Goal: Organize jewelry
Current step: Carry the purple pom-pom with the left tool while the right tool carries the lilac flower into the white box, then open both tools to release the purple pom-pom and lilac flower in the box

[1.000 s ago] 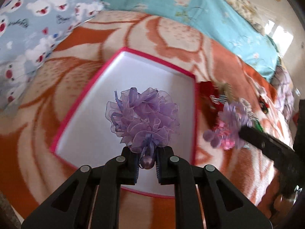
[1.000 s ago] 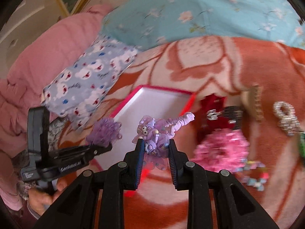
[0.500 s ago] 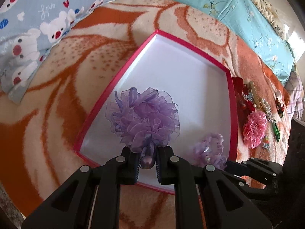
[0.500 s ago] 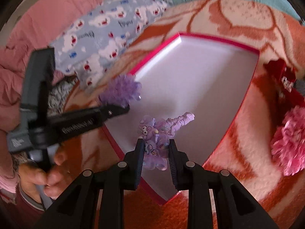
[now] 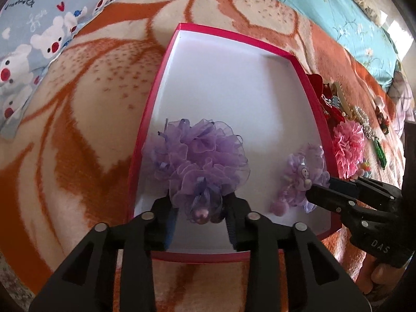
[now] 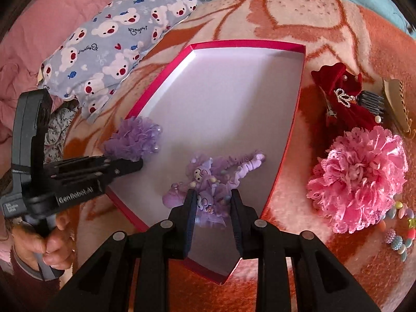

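Observation:
A white box with a pink rim (image 5: 153, 91) (image 6: 286, 140) lies on the orange blanket. My left gripper (image 5: 200, 208) has its jaws spread around a frilly purple organza scrunchie (image 5: 200, 156), which rests on the box floor near the left rim; it also shows in the right wrist view (image 6: 135, 137). My right gripper (image 6: 212, 205) has its jaws spread around a purple cartoon-character scrunchie (image 6: 213, 176), lying on the box floor near the right rim (image 5: 301, 174).
On the blanket right of the box lie a pink lace scrunchie (image 6: 358, 179), a red velvet bow (image 6: 340, 96), a tan hair claw (image 6: 397, 104) and a bead bracelet (image 6: 400, 231). A bear-print pillow (image 6: 114, 44) lies at the left.
Both grippers moved down into the box with their scrunchies, and both jaws have spread apart, leaving the scrunchies resting on the box floor.

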Demonstrator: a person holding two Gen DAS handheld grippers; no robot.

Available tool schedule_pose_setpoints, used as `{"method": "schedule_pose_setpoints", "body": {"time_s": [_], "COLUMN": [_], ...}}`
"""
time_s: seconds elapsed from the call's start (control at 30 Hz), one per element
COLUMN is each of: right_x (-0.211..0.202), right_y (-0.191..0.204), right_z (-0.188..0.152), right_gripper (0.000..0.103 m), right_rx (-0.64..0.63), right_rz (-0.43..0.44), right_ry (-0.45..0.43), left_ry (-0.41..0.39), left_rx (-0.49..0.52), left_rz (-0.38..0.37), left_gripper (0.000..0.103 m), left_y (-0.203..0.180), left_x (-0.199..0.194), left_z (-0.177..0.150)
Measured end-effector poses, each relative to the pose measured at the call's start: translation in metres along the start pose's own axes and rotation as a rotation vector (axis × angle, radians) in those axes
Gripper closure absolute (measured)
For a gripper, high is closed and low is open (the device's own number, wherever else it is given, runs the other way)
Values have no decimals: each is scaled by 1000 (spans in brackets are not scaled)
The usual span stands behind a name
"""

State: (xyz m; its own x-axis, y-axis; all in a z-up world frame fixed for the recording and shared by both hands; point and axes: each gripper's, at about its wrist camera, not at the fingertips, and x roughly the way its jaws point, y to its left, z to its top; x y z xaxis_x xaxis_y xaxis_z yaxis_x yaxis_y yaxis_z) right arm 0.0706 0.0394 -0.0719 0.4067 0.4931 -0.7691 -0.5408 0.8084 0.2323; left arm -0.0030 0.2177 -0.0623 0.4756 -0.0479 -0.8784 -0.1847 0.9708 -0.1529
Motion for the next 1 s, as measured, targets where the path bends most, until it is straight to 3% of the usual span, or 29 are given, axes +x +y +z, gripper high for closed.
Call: {"method": "schedule_pose_setpoints", "body": {"time_s": [0.1, 0.3, 0.43, 0.53, 0.73, 1.0], "right_x": [-2, -23, -42, -56, -83, -117], "right_y": [2, 2, -6, -16, -46, -98], "right_z": [0, -1, -3, -7, -19, -43], "right_gripper": [72, 61, 61, 61, 61, 59], "right_rx": [6, 16, 43, 68, 129, 240], "right_rz": [5, 6, 1, -11, -54, -130], "right_ry": [-5, -69, -114, -144, -187, -230], "left_ry": [3, 13, 18, 25, -42, -62], "left_rx": [6, 3, 9, -2, -7, 43], "left_rz": [40, 44, 76, 58, 45, 5], "left_gripper": [45, 41, 40, 34, 23, 23], "left_y": [-1, 0, -2, -3, -10, -42], "left_x": [0, -1, -1, -4, -30, -41], "left_z": [0, -2, -5, -10, -11, -3]}}
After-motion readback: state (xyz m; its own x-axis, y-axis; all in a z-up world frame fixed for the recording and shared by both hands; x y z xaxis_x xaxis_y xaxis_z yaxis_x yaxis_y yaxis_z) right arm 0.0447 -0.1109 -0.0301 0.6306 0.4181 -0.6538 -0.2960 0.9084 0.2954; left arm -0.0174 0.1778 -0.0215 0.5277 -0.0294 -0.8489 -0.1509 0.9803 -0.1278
